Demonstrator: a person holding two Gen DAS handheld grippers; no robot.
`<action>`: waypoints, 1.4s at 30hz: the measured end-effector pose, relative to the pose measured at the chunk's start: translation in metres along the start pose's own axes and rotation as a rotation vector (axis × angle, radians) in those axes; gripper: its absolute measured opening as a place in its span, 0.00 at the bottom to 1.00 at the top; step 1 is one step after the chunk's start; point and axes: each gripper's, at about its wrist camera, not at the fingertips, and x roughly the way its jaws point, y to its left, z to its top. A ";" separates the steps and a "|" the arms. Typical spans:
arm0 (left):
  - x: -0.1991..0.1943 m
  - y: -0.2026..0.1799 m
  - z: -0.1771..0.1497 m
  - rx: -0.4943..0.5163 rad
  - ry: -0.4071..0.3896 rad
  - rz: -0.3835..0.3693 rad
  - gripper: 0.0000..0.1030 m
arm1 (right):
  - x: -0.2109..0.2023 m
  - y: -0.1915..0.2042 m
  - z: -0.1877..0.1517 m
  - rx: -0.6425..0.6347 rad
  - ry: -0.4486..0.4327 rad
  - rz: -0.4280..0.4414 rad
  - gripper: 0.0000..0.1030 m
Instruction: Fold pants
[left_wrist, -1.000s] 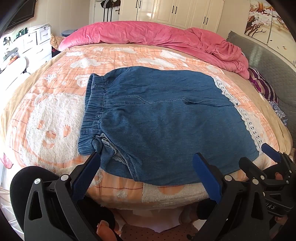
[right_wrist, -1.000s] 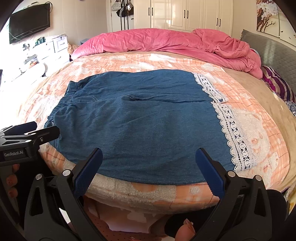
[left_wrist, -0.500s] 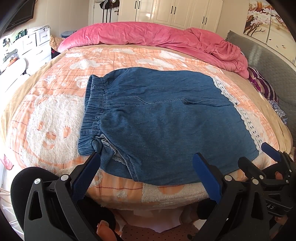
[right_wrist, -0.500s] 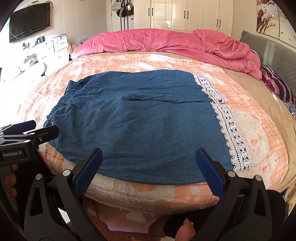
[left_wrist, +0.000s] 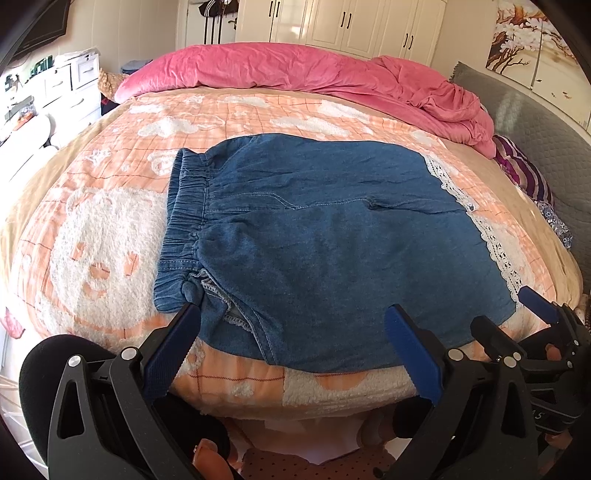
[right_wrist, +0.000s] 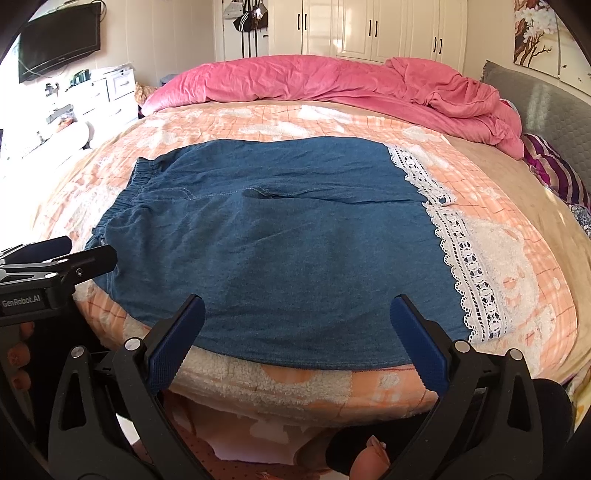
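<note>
While the blue denim pants with an elastic waistband and white lace hems (left_wrist: 332, 236) lie spread flat on the peach-and-white fleecy blanket (left_wrist: 96, 236) of the bed, waistband to the left and lace hems to the right, both claws hang at the near edge with nothing in them. The left claw (left_wrist: 291, 347) stands with its blue pads wide apart just short of the near waistband corner, where the fabric is bunched and a pale inner seam shows; the right claw (right_wrist: 297, 332) is equally wide apart, poised over the near edge of the lower leg, a little left of the lace. From where I stand the fold has not begun, and the sensible first move looks to be a lengthwise one: each claw pinching the near edge, one by the waist and one by the hem, then lifting together and carrying that edge over to the far side. I would smooth that rumpled corner first, bite through both layers, and keep the two claws level so the denim does not twist. The crumpled pink duvet (right_wrist: 332, 81) lies well beyond, out of the way.
</note>
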 end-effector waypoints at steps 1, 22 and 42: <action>0.000 0.000 0.000 0.000 0.001 0.000 0.96 | 0.000 0.000 0.000 0.000 -0.001 0.002 0.92; 0.092 0.096 0.139 0.035 0.095 0.086 0.96 | 0.122 0.011 0.163 -0.186 0.074 0.237 0.92; 0.156 0.150 0.161 -0.034 0.071 -0.108 0.21 | 0.285 0.092 0.237 -0.617 0.219 0.270 0.92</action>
